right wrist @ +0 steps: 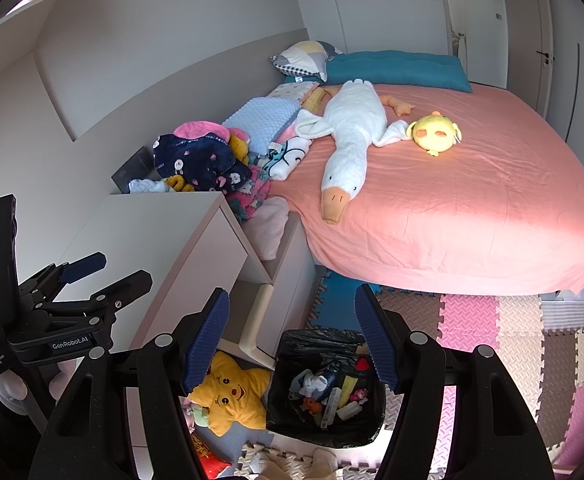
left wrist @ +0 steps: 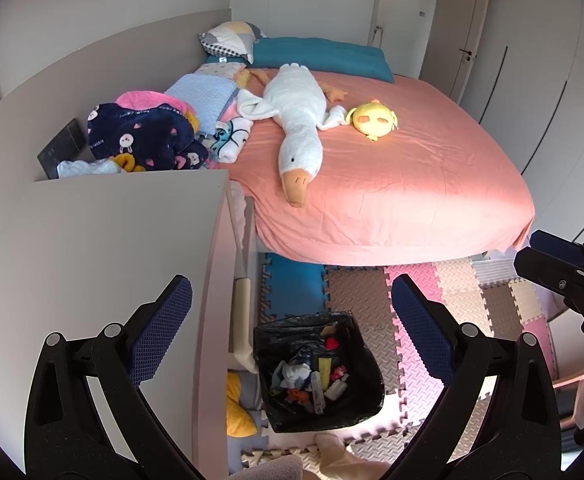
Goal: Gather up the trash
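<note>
A bin lined with a black bag (left wrist: 287, 322) stands on the foam floor mat below both grippers. Several bits of trash (left wrist: 312, 376) lie in it: white crumpled tissue, a yellow wrapper, small red pieces. My left gripper (left wrist: 292, 292) hangs above the bin, open, with nothing between its blue pads. The right gripper (right wrist: 292, 292) also hovers over the bin (right wrist: 316, 338) and its trash (right wrist: 324, 388), open and empty. Each gripper shows in the other's view: the right gripper (left wrist: 532, 254) at the right edge, the left gripper (right wrist: 113, 272) at the left over the nightstand.
A white nightstand (right wrist: 163, 232) stands left of the bin. The bed (left wrist: 412, 200) with a pink sheet carries a white goose plush (left wrist: 296, 120), a yellow chick plush (left wrist: 374, 118) and a heap of clothes (left wrist: 143, 136). A yellow star pillow (right wrist: 231, 392) lies beside the bin.
</note>
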Demonstrator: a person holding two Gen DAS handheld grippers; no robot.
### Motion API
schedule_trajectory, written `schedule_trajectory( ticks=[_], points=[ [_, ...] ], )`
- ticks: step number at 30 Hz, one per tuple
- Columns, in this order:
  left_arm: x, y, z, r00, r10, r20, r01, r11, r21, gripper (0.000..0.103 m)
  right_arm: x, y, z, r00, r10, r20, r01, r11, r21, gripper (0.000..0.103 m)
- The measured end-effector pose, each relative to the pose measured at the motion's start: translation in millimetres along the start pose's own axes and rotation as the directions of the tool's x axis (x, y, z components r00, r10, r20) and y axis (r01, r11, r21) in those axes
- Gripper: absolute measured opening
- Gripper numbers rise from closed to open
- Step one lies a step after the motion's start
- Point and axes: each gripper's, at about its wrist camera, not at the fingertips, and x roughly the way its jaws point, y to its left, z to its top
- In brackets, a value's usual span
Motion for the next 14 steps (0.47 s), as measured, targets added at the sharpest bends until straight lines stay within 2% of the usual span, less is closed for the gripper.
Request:
schedule_trajectory(
  ticks=[14],
  points=[
    [1.1, -5.5, 4.3, 1.000, 0.003, 0.019, -0.004, 0.999, 0.046, 0.096, 0.4, -8.0, 1.5, 1.000, 0.001, 0.001, -0.001, 1.000, 0.003, 0.066]
  ],
)
